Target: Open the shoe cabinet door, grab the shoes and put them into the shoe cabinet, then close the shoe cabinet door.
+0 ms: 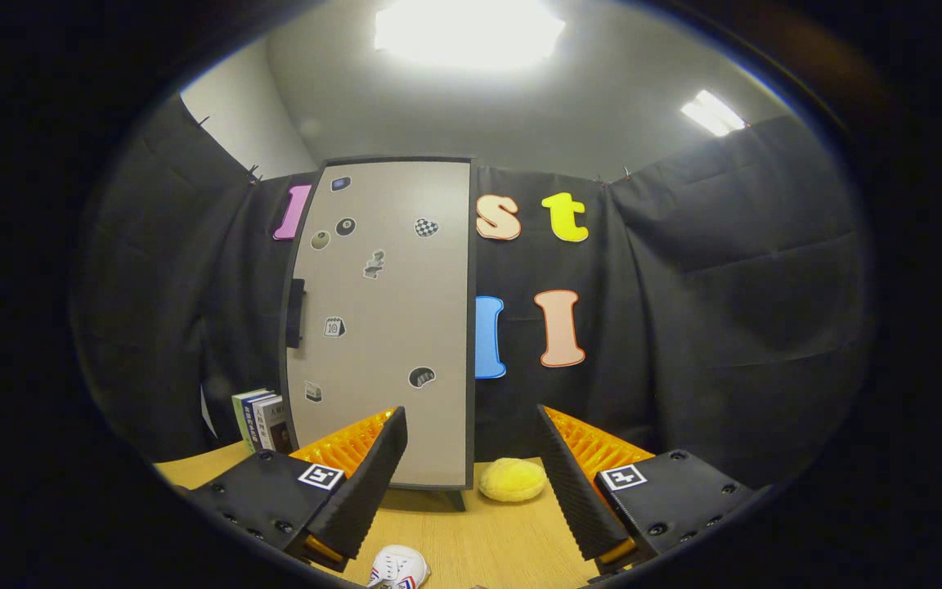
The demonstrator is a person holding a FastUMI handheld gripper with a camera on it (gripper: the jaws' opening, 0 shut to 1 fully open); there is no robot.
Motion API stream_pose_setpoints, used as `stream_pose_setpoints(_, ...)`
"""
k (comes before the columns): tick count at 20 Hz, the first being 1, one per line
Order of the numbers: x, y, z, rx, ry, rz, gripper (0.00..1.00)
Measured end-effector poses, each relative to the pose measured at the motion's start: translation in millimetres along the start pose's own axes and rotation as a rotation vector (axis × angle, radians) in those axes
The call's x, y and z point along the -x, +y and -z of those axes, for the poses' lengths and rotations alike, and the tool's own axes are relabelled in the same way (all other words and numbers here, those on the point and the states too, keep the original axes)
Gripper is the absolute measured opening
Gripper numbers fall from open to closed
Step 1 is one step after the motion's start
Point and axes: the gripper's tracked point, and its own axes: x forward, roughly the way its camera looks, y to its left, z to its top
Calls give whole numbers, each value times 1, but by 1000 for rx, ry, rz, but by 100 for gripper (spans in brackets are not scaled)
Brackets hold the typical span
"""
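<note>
The shoe cabinet (385, 319) stands upright on the wooden table (479, 540), beyond my fingers and a little left of them. Its pale door is closed and carries several small stickers, with a dark handle (296, 312) on its left edge. My gripper (471, 458) is open, fingers wide apart, nothing between them. A white shoe (400, 566) with red and blue marks lies on the table close below, just right of the left finger (365, 483).
A soft yellow object (512, 479) rests on the table between the fingers, beside the cabinet's right foot. Several books (262, 419) stand upright left of the cabinet. Black cloth walls close in the booth behind and at both sides.
</note>
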Motion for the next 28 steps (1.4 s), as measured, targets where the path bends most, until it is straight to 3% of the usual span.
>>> stream_pose_setpoints(5, -24, 31, -30, -33, -43, -52, 98)
stream_pose_setpoints(15, -89, 146, -84, -16, -88, -218, 98)
stream_pose_setpoints(28, -175, 269, -85, -6, -58, -294, 98)
